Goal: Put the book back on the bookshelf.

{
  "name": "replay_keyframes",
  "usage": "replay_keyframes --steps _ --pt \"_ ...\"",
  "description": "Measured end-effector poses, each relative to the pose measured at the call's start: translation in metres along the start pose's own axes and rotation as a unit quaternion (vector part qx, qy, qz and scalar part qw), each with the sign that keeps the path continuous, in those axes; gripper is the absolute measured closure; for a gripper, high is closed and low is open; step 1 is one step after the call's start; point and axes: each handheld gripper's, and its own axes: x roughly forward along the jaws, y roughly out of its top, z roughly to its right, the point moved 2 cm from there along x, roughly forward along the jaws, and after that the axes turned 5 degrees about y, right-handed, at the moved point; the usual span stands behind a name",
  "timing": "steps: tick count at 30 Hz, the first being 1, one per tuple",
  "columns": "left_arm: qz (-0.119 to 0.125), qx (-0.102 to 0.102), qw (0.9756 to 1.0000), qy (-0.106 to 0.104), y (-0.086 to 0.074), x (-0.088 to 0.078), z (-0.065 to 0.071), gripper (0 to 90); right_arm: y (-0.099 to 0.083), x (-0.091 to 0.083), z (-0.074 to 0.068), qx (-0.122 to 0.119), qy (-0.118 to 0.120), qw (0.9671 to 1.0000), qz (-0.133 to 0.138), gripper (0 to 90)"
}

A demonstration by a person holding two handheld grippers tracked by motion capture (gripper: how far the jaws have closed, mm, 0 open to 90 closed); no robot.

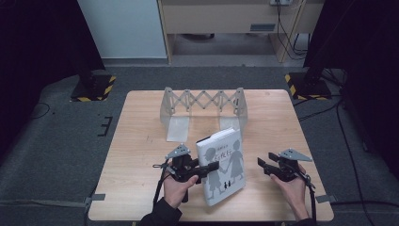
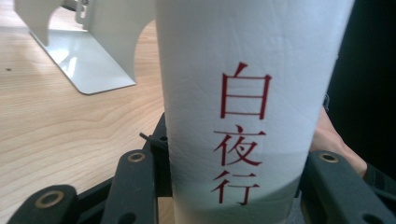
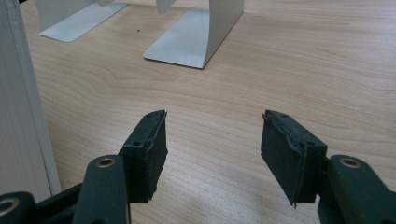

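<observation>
High view gives the whole scene: a wooden surface (image 1: 141,141) with a white book (image 1: 226,162) near its front edge, between the two hands. The book is lifted at its far end and tilted, so its cover with two dark figures holding hands faces up. The left gripper (image 1: 207,168) comes from the left side and its jaws are closed on the book, one black finger lying across the cover near the lower left corner. In the left gripper view the white spine (image 2: 243,93) with three red characters stands upright between the two black jaws, which press on both sides of it; the jaws are therefore as closed as the thick book permits. Behind the book, in the middle of the surface, stands an expandable metal book stand (image 1: 203,104) with a scissor lattice and two flat end plates. The right gripper (image 1: 264,165) is just beside the right edge of the book, apart from it. In the right gripper view its jaws stand about half open with nothing between them, only bare wood below, and the page edges of the book (image 3: 21,102) are seen at the left border.
</observation>
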Motion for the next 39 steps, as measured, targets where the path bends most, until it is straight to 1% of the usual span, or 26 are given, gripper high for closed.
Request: replay_keyframes --steps 6,7,8,11,13,14,16,17,18,20,21,23,26,30,31,32,33,34,35,36,37,38,39 --pt "0.002 0.005 0.9999 0.016 0.006 -0.007 -0.004 53.5 0.0 -0.001 0.002 -0.004 -0.003 1.0 -0.002 41.0" --pt "0.002 0.005 0.9999 0.016 0.006 -0.007 -0.004 53.5 0.0 -0.001 0.002 -0.004 -0.003 1.0 -0.002 41.0" --pt "0.003 0.005 0.9997 0.023 0.008 -0.01 -0.005 53.5 0.0 -0.001 0.002 -0.004 -0.006 1.0 -0.003 41.0" --pt "0.002 0.008 0.9995 0.03 0.011 -0.014 -0.007 53.5 -0.001 -0.001 0.003 -0.005 -0.009 0.9999 -0.004 41.0" --pt "0.007 0.011 0.9991 0.039 0.015 -0.021 -0.011 53.5 -0.002 0.0 0.004 -0.011 -0.021 0.9997 -0.011 39.8" --pt "0.007 0.011 0.9991 0.039 0.015 -0.021 -0.011 53.5 -0.002 0.0 0.004 -0.011 -0.021 0.9997 -0.011 39.8" --pt "0.018 0.01 0.9986 0.049 0.021 -0.029 -0.014 53.5 -0.003 0.001 0.005 -0.017 -0.032 0.9991 -0.02 37.3" --pt "0.018 0.01 0.9986 0.049 0.021 -0.029 -0.014 53.5 -0.003 0.001 0.005 -0.017 -0.032 0.9991 -0.02 37.3" --pt "0.027 0.008 0.9982 0.052 0.024 -0.034 -0.017 53.5 -0.005 0.002 0.006 -0.02 -0.044 0.9983 -0.032 33.9" --pt "0.035 0.008 0.9977 0.057 0.028 -0.04 -0.019 53.5 -0.006 0.003 0.008 -0.023 -0.054 0.9974 -0.043 30.6" --pt "0.037 0.008 0.9974 0.061 0.03 -0.043 -0.02 53.4 -0.007 0.004 0.009 -0.024 -0.054 0.9969 -0.051 29.0" --pt "0.04 0.011 0.9967 0.07 0.033 -0.048 -0.022 53.4 -0.01 0.006 0.01 -0.021 -0.063 0.9958 -0.063 26.9" --pt "0.046 0.013 0.9954 0.083 0.037 -0.055 -0.026 53.4 -0.012 0.007 0.013 -0.027 -0.076 0.9935 -0.081 23.9" --pt "0.052 0.013 0.9938 0.097 0.042 -0.064 -0.034 53.4 -0.015 0.011 0.014 -0.012 -0.074 0.992 -0.101 19.3" --pt "0.053 0.013 0.9933 0.102 0.043 -0.066 -0.036 53.4 -0.016 0.011 0.015 -0.016 -0.074 0.9918 -0.103 18.8" --pt "0.053 0.013 0.9933 0.102 0.043 -0.066 -0.036 53.4 -0.016 0.011 0.015 -0.016 -0.075 0.9918 -0.103 18.7" --pt "0.057 0.012 0.9923 0.11 0.046 -0.071 -0.04 53.4 -0.016 0.012 0.015 -0.018 -0.076 0.9917 -0.102 18.2" --pt "0.058 0.01 0.9918 0.113 0.048 -0.073 -0.042 53.4 -0.016 0.012 0.015 -0.021 -0.078 0.9913 -0.104 16.9" --pt "0.058 0.01 0.9918 0.113 0.048 -0.073 -0.042 53.4 -0.017 0.012 0.015 -0.023 -0.08 0.9912 -0.103 15.2" --pt "0.061 0.01 0.9906 0.122 0.052 -0.076 -0.046 53.4 -0.017 0.013 0.015 -0.024 -0.082 0.9912 -0.101 14.6" --pt "0.062 0.012 0.9899 0.127 0.054 -0.077 -0.047 53.4 -0.017 0.013 0.015 -0.025 -0.082 0.9911 -0.102 14.2" --pt "0.062 0.012 0.9899 0.127 0.054 -0.077 -0.047 53.4 -0.017 0.013 0.015 -0.025 -0.082 0.9911 -0.102 14.2" --pt "0.064 0.014 0.9888 0.134 0.058 -0.079 -0.051 53.4 -0.017 0.013 0.015 -0.024 -0.082 0.991 -0.102 13.8"
